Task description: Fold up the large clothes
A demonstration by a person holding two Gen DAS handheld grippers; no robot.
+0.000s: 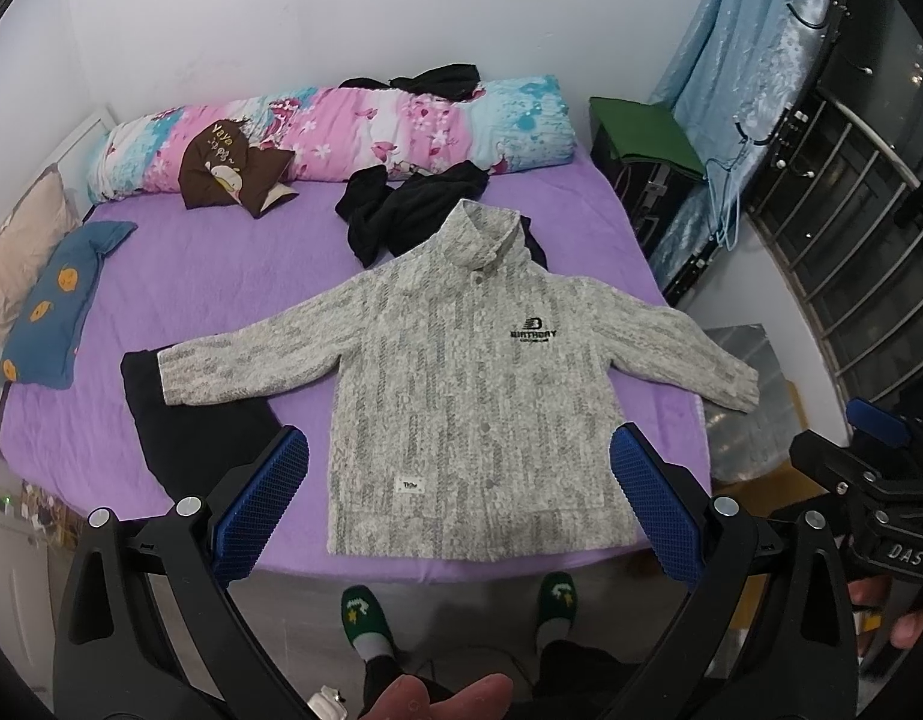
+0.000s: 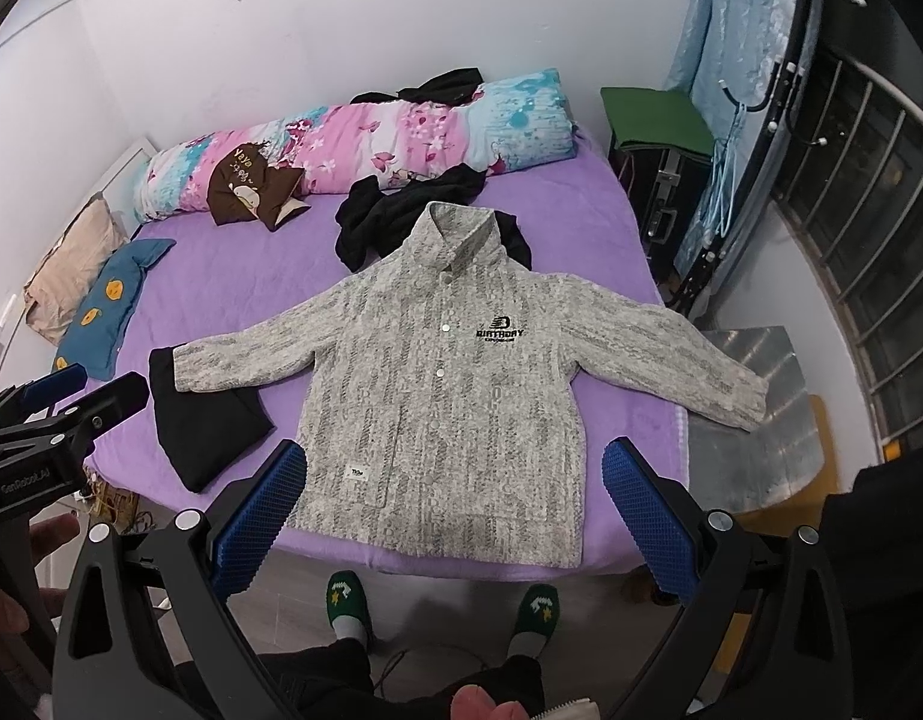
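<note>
Grey knit jacket point(image 1: 467, 384) lies flat, front up, sleeves spread, on the purple bed point(image 1: 221, 282), ahead of both tools. Left gripper point(image 1: 458, 504) hovers above the hem with its blue pads wide apart, holding nothing. Right gripper point(image 2: 452, 510) likewise spread and empty over the hem. Black garment point(image 1: 191, 420) lies under the jacket's sleeve, beyond the left gripper's left pad

On your jacket point(image 2: 443, 396) the chest reads "BIRTHDAY" in black under a striped "B" logo; the line beneath it and the small hem label are too small to read. The brown cushion point(image 1: 233, 171) by the bed's far edge says "Yaya". Your left hand-held gripper point(image 2: 35, 420) is marked "GenRobot.AI"; the right hand-held gripper point(image 1: 881, 468) shows "DAS".
</note>
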